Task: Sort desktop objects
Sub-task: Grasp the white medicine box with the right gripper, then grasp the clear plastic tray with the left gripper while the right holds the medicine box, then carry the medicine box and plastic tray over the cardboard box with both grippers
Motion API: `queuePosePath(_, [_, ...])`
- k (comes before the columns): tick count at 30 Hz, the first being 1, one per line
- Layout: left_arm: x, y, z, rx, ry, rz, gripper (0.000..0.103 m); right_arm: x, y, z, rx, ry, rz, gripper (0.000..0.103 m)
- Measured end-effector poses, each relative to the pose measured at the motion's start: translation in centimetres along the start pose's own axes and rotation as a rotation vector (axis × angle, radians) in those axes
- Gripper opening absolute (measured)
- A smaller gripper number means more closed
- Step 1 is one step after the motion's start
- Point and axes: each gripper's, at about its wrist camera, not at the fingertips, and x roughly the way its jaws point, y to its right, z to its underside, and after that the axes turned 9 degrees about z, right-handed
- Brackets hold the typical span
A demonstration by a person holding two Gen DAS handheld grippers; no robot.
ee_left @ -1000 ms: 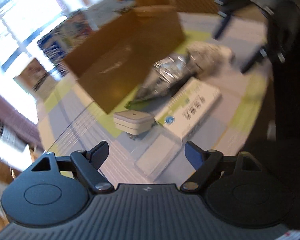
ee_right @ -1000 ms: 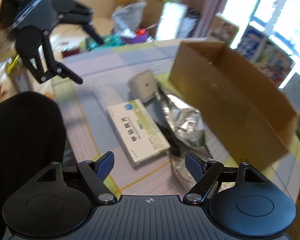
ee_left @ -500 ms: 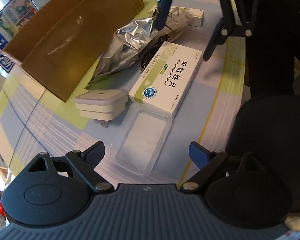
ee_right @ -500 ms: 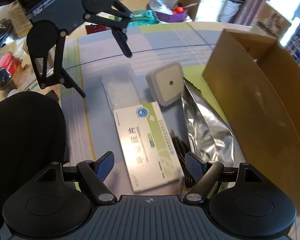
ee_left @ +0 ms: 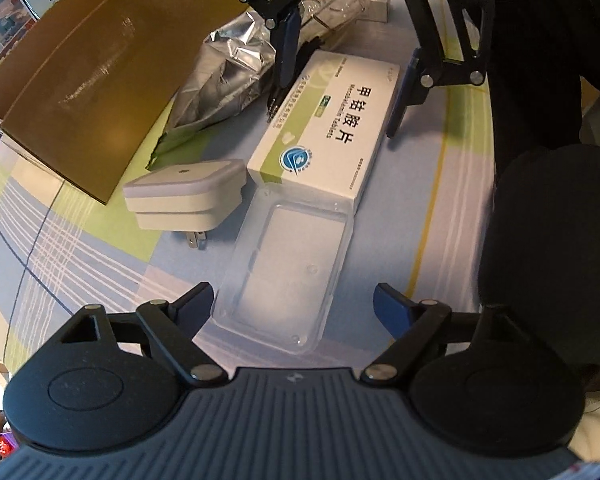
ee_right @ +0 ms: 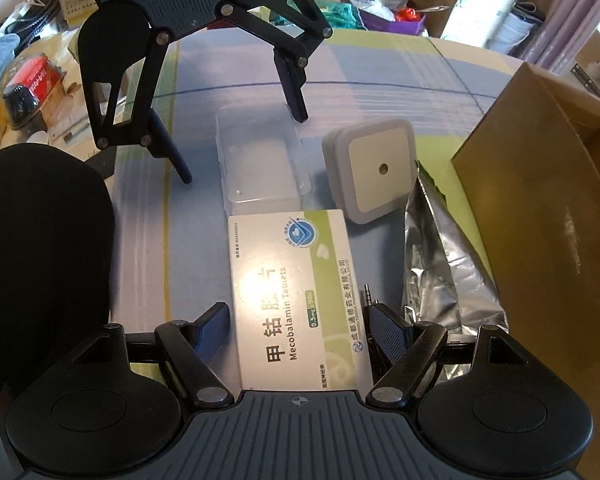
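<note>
A white and green medicine box [ee_right: 296, 288] lies flat on the patterned tablecloth, and my right gripper [ee_right: 300, 320] stands open with a finger on each side of its near end. The left wrist view shows that right gripper [ee_left: 336, 106] straddling the medicine box [ee_left: 328, 128]. A clear plastic case [ee_left: 288, 268] lies end to end with the box; my left gripper [ee_left: 292, 300] is open around its near end. In the right wrist view the left gripper [ee_right: 242, 146] hangs over the clear case [ee_right: 260, 168]. A white plug-in night light [ee_left: 184, 192] sits beside both.
An open cardboard box [ee_right: 540, 200] stands along one side, a silver foil bag [ee_right: 440, 260] against it. A black audio plug [ee_right: 368, 292] lies by the medicine box. A dark sleeve [ee_right: 40, 240] fills the other side. Clutter with a red can [ee_right: 32, 80] lies beyond the table edge.
Both grippers have come down close to the table. The left one now frames the clear case and the right one now frames the medicine box. Both stay open.
</note>
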Motion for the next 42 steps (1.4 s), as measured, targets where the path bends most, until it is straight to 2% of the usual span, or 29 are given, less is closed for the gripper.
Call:
queuePosePath(5, [0.1, -0.4, 0.2, -0.022, 0.017, 0.011, 0.084, 0.5, -0.1, 0.0, 0.005, -0.003, 0.002, 0.070])
queuePosePath(8, [0.1, -0.6, 0.2, -0.043, 0.025, 0.021, 0.077, 0.3, -0.4, 0.0, 0.031, -0.008, 0.005, 0.069])
queuePosePath(13, [-0.2, -0.1, 0.0, -0.064, 0.021, 0.030, 0.059, -0.6, -1.2, 0.4, 0.099, -0.041, -0.003, 0.069])
queuePosePath(17, [-0.1, 0.2, -0.1, -0.079, 0.014, 0.034, 0.059, -0.9, -1.5, 1.1, 0.161, -0.075, 0.007, 0.069])
queuePosePath(20, [0.1, -0.2, -0.3, -0.122, 0.017, 0.048, 0.059, -1.0, -1.6, 1.3, 0.185, -0.072, 0.023, 0.070])
queuePosePath(26, [0.4, -1.4, -0.5, -0.305, 0.058, 0.086, 0.058, -0.6, -1.6, 1.3, 0.240, -0.066, 0.034, 0.070])
queuePosePath(29, [0.4, -1.5, -0.6, -0.373, 0.079, 0.068, 0.056, -0.4, -1.6, 1.3, 0.266, -0.059, 0.033, 0.070])
queuePosePath(30, [0.4, -1.4, -0.6, -0.388, 0.082, 0.048, 0.052, -0.4, -1.6, 1.3, 0.274, -0.056, 0.034, 0.070])
queuePosePath(39, [0.5, 0.4, -1.2, -0.473, 0.067, -0.072, 0.051, -0.6, -2.3, 1.1, 0.319, -0.029, 0.084, 0.069])
queuePosePath(42, [0.1, 1.2, -1.2, -0.505, 0.077, -0.110, 0.051, -1.6, -2.3, 1.2, 0.373, 0.001, 0.102, 0.069])
